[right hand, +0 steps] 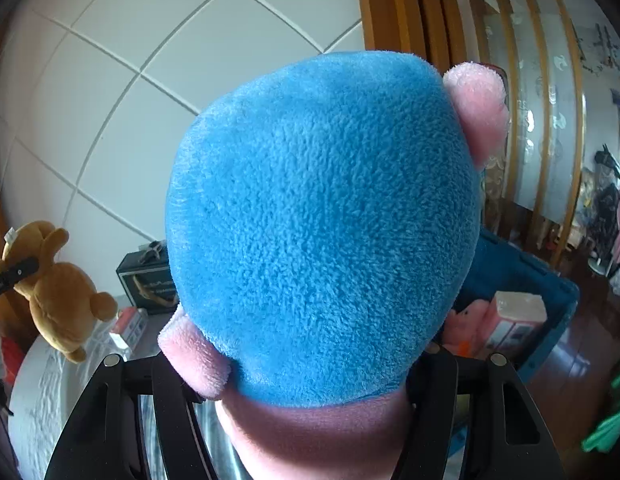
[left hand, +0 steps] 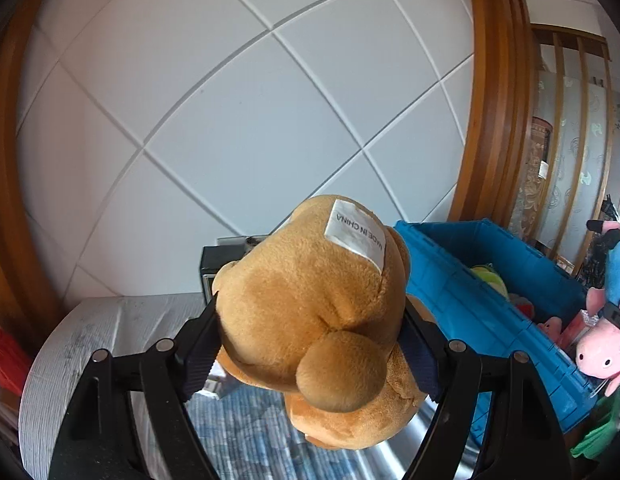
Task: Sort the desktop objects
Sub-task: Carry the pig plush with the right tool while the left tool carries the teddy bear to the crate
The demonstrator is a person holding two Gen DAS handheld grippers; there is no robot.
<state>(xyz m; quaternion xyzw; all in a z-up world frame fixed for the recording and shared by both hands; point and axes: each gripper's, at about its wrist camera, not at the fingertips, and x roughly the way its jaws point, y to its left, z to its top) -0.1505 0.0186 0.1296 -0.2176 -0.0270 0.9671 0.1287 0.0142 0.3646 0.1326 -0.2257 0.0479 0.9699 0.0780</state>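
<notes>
Holding a plush toy in each tool, the person has both loads lifted clear of the tabletop (left hand: 70,344), apparently to carry them toward the blue crate (left hand: 469,280) that stands at the right.

The left hand-held gripper (left hand: 310,344) is clamped on the brown teddy bear (left hand: 310,304); its pads press into the soft body from both sides, and the bear hangs head-down with its white sewn label (left hand: 355,232) facing up. Squeezing the body rather than a limb probably keeps the toy from swinging or slipping.

The right hand-held gripper (right hand: 310,384) is clamped on the blue-and-pink pig plush (right hand: 321,220). The blue body fills the right wrist view and hides most of the fingers, but the toy sits wedged between them, off any surface.

The crate already holds other soft toys and a pink boxed item (right hand: 513,324), which suggests it is the bin for toys. A dark box (right hand: 148,284) stays on the tabletop by the panelled wall, likely sorted elsewhere.
</notes>
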